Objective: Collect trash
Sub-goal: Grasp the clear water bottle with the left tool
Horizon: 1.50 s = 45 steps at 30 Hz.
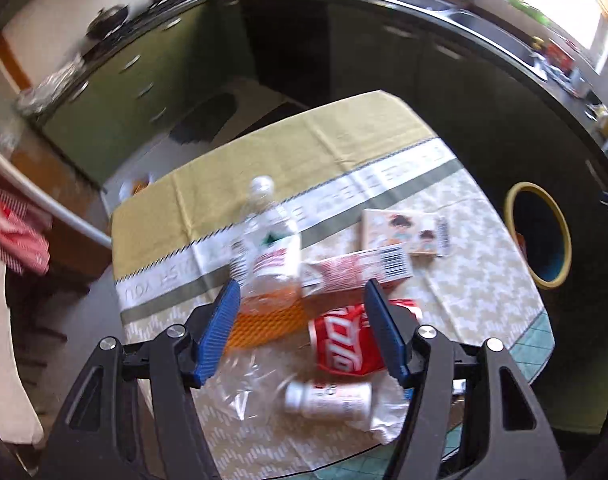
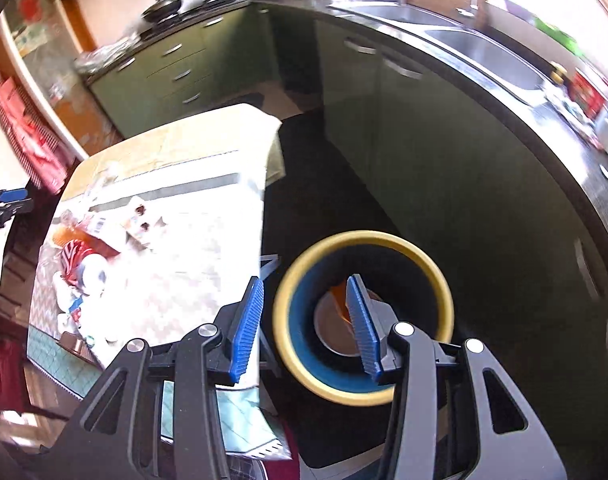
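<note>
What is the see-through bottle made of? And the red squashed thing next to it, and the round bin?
The bottle looks like thin clear plastic: the cloth shows through it. The red can seems to be thin painted metal, since it is dented and shiny. The bin looks like hard smooth plastic, blue inside with a yellow rim, though blur makes that less sure.

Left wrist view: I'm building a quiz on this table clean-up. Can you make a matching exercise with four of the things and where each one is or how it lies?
Things:
1. plastic bottle
2. red can
3. white pill bottle
4. yellow-rimmed bin

Places or states:
A. on the floor beside the table
B. on its side, nearest the camera
C. standing upright on the cloth
D. crushed, lying between the blue fingers

Pairs: 1-C, 2-D, 3-B, 4-A
</note>
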### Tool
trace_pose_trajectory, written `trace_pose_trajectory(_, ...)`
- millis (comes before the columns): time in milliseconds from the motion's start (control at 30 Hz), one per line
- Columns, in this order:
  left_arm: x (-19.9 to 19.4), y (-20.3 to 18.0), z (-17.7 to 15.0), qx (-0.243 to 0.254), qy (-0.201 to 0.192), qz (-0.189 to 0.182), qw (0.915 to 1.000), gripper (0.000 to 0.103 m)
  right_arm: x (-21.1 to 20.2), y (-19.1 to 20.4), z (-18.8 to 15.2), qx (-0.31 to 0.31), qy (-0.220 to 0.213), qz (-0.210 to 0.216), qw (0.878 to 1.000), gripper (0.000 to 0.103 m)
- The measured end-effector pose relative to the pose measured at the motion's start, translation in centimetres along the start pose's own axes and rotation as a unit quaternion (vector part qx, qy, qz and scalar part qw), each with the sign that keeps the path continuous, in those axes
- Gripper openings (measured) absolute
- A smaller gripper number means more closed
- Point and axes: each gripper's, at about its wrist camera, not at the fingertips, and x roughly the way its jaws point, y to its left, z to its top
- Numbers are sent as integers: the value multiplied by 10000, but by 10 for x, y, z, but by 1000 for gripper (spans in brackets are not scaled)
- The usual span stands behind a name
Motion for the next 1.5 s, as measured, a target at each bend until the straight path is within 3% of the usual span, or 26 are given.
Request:
trace_pose_trajectory(133,46,58,3,-338,361,-175,9986,63,13,39,10,-376,175,119,9991,44)
trace_pose_trajectory(233,77,62,17,-486,593,-607,9952,75,21,58,10,-543,335,175,9978,44)
trace_pose_trajectory(300,92,58,26,-525,728,-591,9942,79,26,65,8,-611,409,139,9972,44)
trace_pose_trajectory(467,118,32,38,-49,951,132,9954,80,38,60,6,-584,581,118,9965,44)
trace_pose_trajectory(700,144,13,41,304,1347,984,9855,80,53,53,8,-537,684,188,9960,44)
trace_pose_trajectory(767,150,17,42,227,1460,1042,9835,75,56,56,6,-583,704,224,9956,44)
trace_pose_trajectory(1000,152,45,40,-196,1593,618,9851,39,56,66,5,-715,714,255,9946,44)
trace_pose_trajectory(1267,133,76,32,-347,1384,263,9894,29,57,93,12,-958,743,232,9924,44)
trace_pose_trajectory(1500,109,90,31,-454,1053,199,9932,26,64,152,33,-1498,732,318,9855,44)
